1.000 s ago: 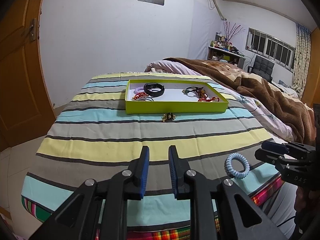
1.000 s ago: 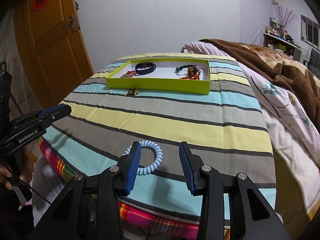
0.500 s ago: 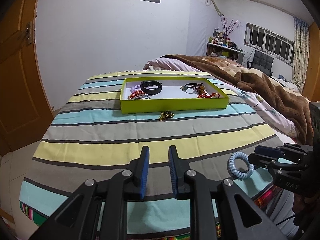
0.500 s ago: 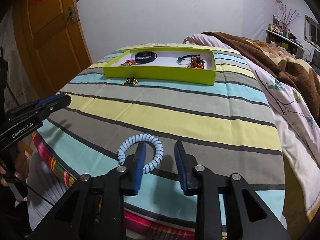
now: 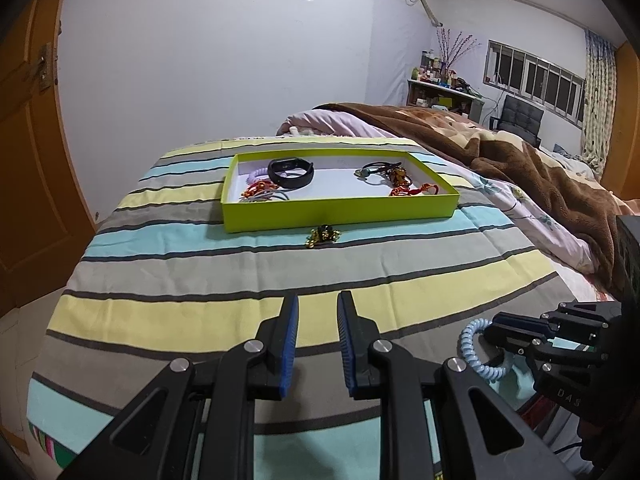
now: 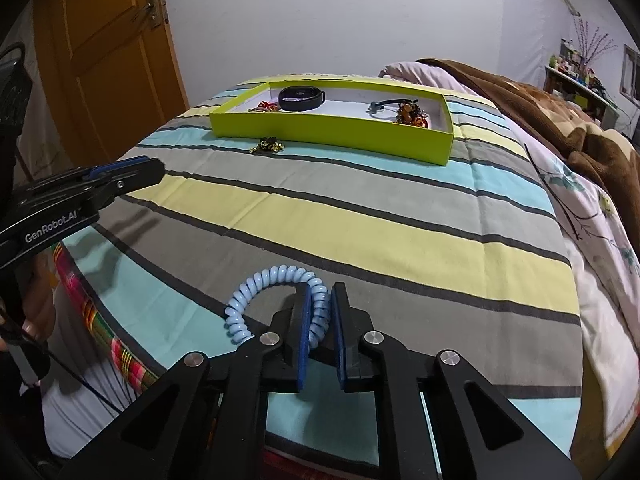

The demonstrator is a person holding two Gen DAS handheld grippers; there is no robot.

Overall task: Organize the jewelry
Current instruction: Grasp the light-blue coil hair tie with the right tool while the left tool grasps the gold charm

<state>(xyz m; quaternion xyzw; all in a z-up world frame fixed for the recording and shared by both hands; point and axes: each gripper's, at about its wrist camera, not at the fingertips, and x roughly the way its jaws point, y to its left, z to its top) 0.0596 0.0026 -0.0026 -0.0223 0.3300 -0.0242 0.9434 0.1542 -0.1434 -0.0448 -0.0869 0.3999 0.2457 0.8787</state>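
Gold trinket [image 5: 323, 236] before green tray [image 5: 340, 212]

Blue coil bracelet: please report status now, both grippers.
Right gripper shut on blue coil bracelet. Left gripper part open, holding nothing. Green tray far across the bed; gold trinket lies before it.

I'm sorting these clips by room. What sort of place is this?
Most likely a home bedroom: a bed with a striped sheet and brown blanket, a wooden door, and a cluttered shelf by the window.
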